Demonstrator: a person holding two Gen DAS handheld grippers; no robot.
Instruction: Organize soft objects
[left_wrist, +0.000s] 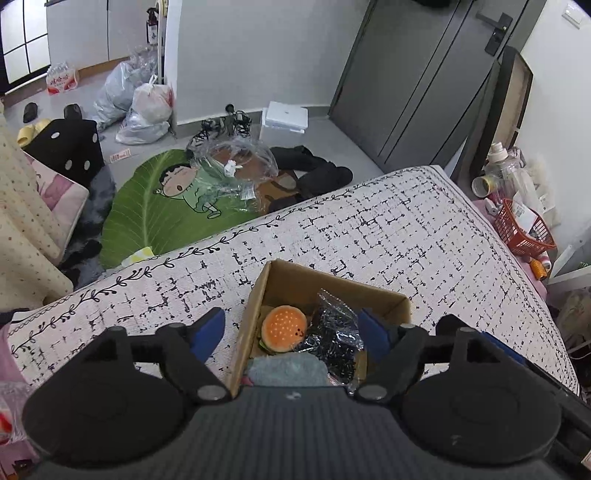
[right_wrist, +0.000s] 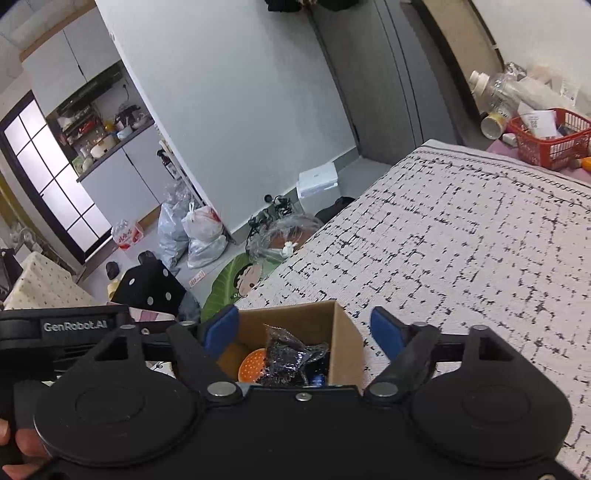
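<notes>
A brown cardboard box (left_wrist: 384, 299) sits on the black-and-white patterned bedspread (left_wrist: 388, 229). Inside it lie an orange burger plush (left_wrist: 283, 326), a dark item in a crinkly clear bag (left_wrist: 334, 336) and a grey-blue soft piece (left_wrist: 286, 371). My left gripper (left_wrist: 291, 334) hangs over the box with its blue-padded jaws wide apart and nothing between the pads. In the right wrist view the same box (right_wrist: 345, 341) holds the bagged item (right_wrist: 288, 354) and the burger plush (right_wrist: 251, 365). My right gripper (right_wrist: 304, 330) straddles the box, open and empty.
The bed edge drops to a floor with a green leaf-shaped cartoon mat (left_wrist: 155, 206), clear plastic wrapping (left_wrist: 232, 170) and tied plastic bags (left_wrist: 144, 107). A red basket (left_wrist: 522, 230) and bottles stand beyond the bed's far right corner. A hand (right_wrist: 22, 446) grips the other gripper's handle at lower left.
</notes>
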